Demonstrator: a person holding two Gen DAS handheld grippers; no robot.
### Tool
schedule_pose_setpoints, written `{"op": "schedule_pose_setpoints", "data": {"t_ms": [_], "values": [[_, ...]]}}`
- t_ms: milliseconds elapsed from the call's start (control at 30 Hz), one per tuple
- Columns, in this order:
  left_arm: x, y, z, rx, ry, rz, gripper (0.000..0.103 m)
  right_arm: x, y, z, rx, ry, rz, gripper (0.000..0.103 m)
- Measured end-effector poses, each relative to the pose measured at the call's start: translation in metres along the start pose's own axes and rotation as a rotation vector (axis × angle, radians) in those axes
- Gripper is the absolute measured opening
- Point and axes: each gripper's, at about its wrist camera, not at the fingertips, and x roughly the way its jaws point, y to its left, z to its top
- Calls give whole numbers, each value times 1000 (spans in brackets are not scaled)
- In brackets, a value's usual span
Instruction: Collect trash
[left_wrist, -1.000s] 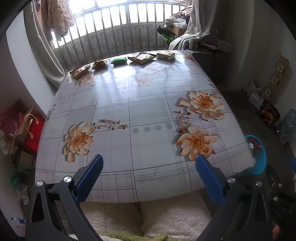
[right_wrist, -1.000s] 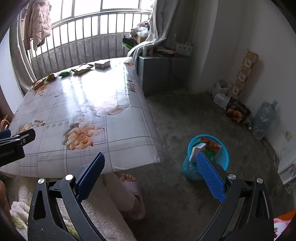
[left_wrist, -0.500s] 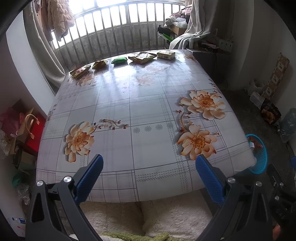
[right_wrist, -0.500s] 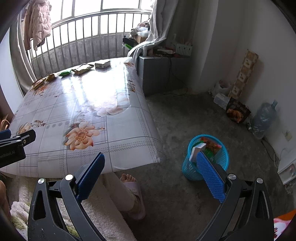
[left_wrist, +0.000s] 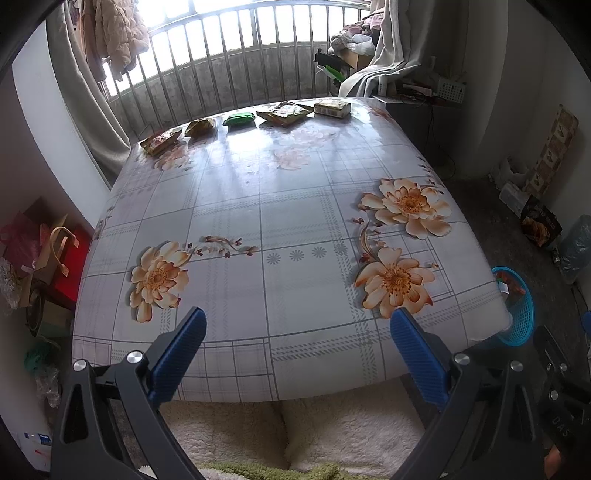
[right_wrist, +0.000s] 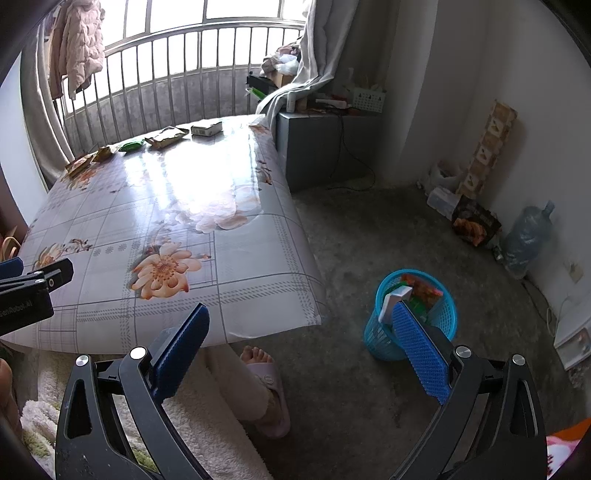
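Several pieces of trash lie in a row along the table's far edge: a red-yellow wrapper (left_wrist: 161, 141), a crumpled gold wrapper (left_wrist: 200, 127), a green packet (left_wrist: 239, 119), a flat brown wrapper (left_wrist: 285, 112) and a small box (left_wrist: 332, 108). My left gripper (left_wrist: 297, 325) hovers open over the near table edge, far from them, holding nothing. My right gripper (right_wrist: 301, 321) is open and empty beside the table's right corner, above the floor. Behind its right finger stands a blue mesh bin (right_wrist: 445, 291) with a white box and coloured wrappers inside. The same bin (left_wrist: 519, 314) shows on the floor in the left wrist view.
A floral plastic cloth covers the table (left_wrist: 288, 229). A person's leg and slippered foot (right_wrist: 264, 373) rest under the table's near corner on a fluffy rug. A grey cabinet (right_wrist: 314, 147), a water jug (right_wrist: 526, 236) and a snack bag (right_wrist: 474, 221) line the right wall. Bags (left_wrist: 44, 251) crowd the left.
The left wrist view has shifted slightly, so the table sits a little further left and up in it. The right gripper has stayed still. Both grippers stay open.
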Motion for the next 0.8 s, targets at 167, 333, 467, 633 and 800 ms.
{"op": "schedule_pose_setpoints", "data": {"t_ms": [167,333,467,633,800], "values": [[0,0,0,0,0,-1,98,0,0,0,-1,1,0,95],[0,0,0,0,5,-1,98,0,0,0,-1,0,-2,95],[0,1,0,1,3,0,98,0,1,0,-3,0,-2,95],[0,1,0,0,7,0,98,0,1,0,0,0,0,95],[-1,0,-1,2,6,0,98,0,0,0,-2,-1,1,95]]}}
